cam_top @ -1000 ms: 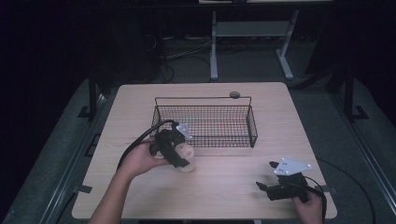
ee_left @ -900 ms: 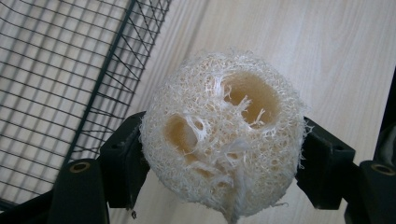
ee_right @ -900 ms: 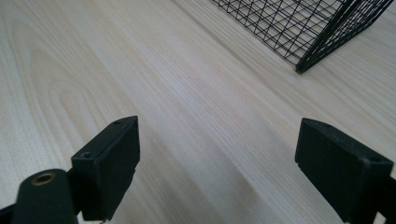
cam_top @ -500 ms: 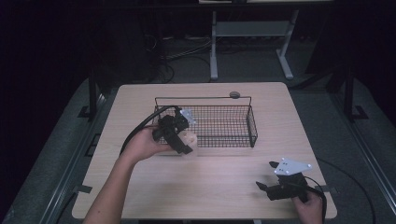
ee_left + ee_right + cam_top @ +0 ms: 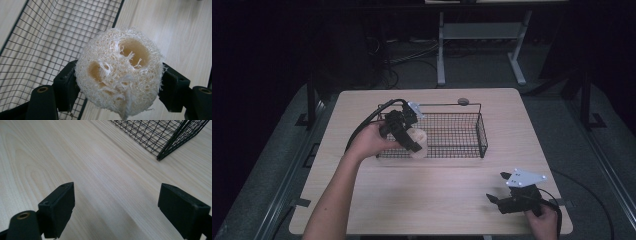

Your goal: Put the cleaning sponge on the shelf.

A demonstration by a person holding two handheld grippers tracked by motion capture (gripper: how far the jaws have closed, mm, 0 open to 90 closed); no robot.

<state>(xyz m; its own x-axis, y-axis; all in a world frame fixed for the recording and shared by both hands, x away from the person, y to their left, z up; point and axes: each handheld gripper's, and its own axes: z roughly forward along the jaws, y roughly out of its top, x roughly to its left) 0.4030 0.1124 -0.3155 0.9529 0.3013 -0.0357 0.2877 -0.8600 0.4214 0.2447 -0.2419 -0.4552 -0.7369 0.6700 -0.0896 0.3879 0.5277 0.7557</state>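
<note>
A pale, fibrous loofah sponge [image 5: 120, 75] with two hollow channels is clamped between the jaws of my left gripper [image 5: 414, 142]. In the high view the loofah [image 5: 418, 141] hangs above the near left rim of a black wire basket [image 5: 462, 135]. In the left gripper view the basket's mesh floor [image 5: 45, 45] lies below and to the left of the loofah. My right gripper [image 5: 498, 201] rests low over the table's near right corner, its jaws wide apart with nothing between them [image 5: 116, 212]. A corner of the basket [image 5: 162, 137] appears beyond it.
The light wooden table [image 5: 437, 200] carries the basket at its middle back. A small round grey disc [image 5: 463, 101] lies near the far edge behind the basket. Dark floor, cables and a metal stand surround the table.
My left gripper has carried the loofah up and away from the table's front area to the basket's near left rim. The right gripper has stayed put.
</note>
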